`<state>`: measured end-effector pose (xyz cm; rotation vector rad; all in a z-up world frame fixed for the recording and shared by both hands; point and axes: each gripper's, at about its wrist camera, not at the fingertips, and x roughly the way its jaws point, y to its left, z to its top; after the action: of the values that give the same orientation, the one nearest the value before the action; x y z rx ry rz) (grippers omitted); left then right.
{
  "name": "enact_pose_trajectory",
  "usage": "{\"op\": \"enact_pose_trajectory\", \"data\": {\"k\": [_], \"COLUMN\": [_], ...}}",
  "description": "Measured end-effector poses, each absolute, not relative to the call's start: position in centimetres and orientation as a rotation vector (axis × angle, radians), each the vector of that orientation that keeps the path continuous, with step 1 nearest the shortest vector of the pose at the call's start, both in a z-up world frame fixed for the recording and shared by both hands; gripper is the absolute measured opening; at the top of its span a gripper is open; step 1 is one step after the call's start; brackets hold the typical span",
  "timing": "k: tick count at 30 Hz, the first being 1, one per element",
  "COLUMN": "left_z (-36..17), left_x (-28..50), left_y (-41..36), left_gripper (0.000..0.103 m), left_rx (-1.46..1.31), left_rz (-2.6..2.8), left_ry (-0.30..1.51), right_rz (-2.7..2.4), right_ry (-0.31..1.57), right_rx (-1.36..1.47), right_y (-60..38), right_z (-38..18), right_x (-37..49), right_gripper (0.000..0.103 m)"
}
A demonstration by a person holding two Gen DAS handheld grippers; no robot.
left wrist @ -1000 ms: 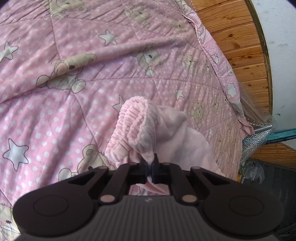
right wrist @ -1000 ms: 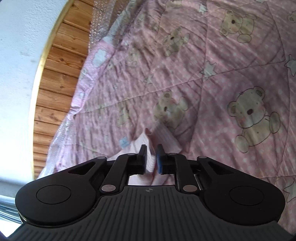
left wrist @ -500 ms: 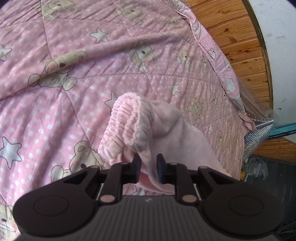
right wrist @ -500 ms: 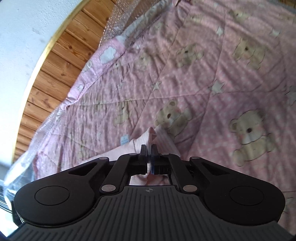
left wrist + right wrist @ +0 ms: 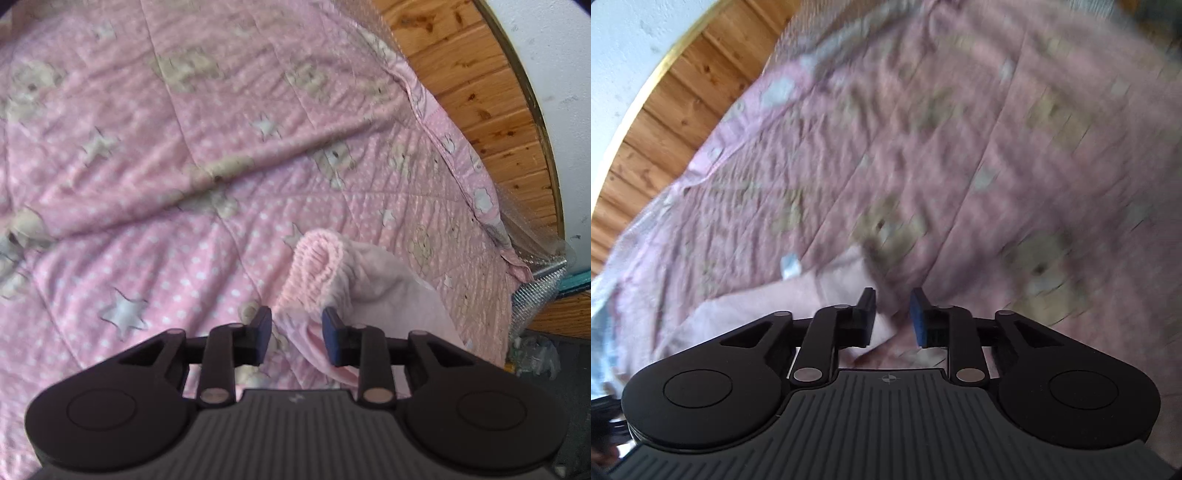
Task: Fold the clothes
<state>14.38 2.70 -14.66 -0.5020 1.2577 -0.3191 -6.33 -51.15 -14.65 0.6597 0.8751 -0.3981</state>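
A small pale pink garment (image 5: 373,291) with a ribbed elastic waistband (image 5: 317,266) lies on the pink quilt. In the left wrist view my left gripper (image 5: 295,321) is open, its blue pads on either side of the cloth just below the waistband. The right wrist view is blurred by motion. There the same garment (image 5: 798,299) lies low at the left, with a small white label (image 5: 790,266) showing. My right gripper (image 5: 892,308) is open just above the garment's edge, with no cloth pinched between its pads.
A pink quilt (image 5: 155,206) printed with bears, stars and white dots covers the bed. A wooden plank wall (image 5: 476,92) runs along its far edge, with a white wall (image 5: 631,48) beyond. Bubble wrap (image 5: 535,295) and dark clutter sit past the bed's right end.
Both grippers have let go of the garment: the left opened first, the right after being shut on it half a second ago. Both views have swung, and the garment has dropped onto the quilt.
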Motion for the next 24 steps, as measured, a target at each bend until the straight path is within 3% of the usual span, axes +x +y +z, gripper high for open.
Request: {"op": "enact_pose_trajectory", "data": {"k": [6, 9, 11, 13, 14, 16, 17, 18, 19, 21, 24], "left_z": [-10.9, -13.1, -15.9, -17.7, -17.7, -16.3, -16.1, -16.3, -16.5, -18.0, -18.4], "left_x": [16.0, 16.8, 17.1, 17.3, 17.4, 16.5, 16.1, 15.6, 15.2, 15.0, 15.3], "left_y": [-3.2, -7.4, -8.5, -7.5, -6.6, -4.8, -4.3, -3.9, -3.5, -3.1, -2.6], "left_gripper": [0.030, 0.031, 0.030, 0.013, 0.012, 0.025, 0.041, 0.049, 0.048, 0.018, 0.016], "left_rx": [-0.415, -0.304, -0.223, -0.242, -0.287, -0.382, -0.391, -0.385, -0.378, -0.386, -0.414], "left_rz": [-0.528, -0.569, -0.530, -0.488, -0.481, -0.506, -0.512, -0.511, -0.509, -0.514, -0.500], "left_ry": [1.152, 1.178, 1.220, 1.262, 1.270, 1.240, 1.233, 1.239, 1.246, 1.284, 1.305], "right_rz": [-0.166, -0.106, -0.110, -0.090, -0.090, -0.103, -0.106, -0.116, -0.124, -0.122, -0.145], "right_ry": [0.868, 0.913, 0.981, 0.983, 0.966, 0.921, 0.902, 0.907, 0.940, 0.960, 0.905], "right_rx": [0.450, 0.354, 0.302, 0.244, 0.230, 0.220, 0.230, 0.243, 0.253, 0.260, 0.355], "right_y": [-44.6, -42.0, -41.4, -41.0, -40.9, -40.8, -40.8, -40.9, -41.1, -41.3, -42.7], "right_z": [-12.9, -14.2, -16.6, -16.9, -16.3, -14.3, -13.8, -14.0, -14.9, -16.7, -15.3], "right_x": [-1.5, 0.9, 1.3, 0.7, 0.1, -1.6, -2.3, -2.9, -3.2, -3.9, -4.8], "right_gripper": [0.028, 0.045, 0.047, 0.049, 0.048, 0.049, 0.053, 0.059, 0.061, 0.061, 0.057]}}
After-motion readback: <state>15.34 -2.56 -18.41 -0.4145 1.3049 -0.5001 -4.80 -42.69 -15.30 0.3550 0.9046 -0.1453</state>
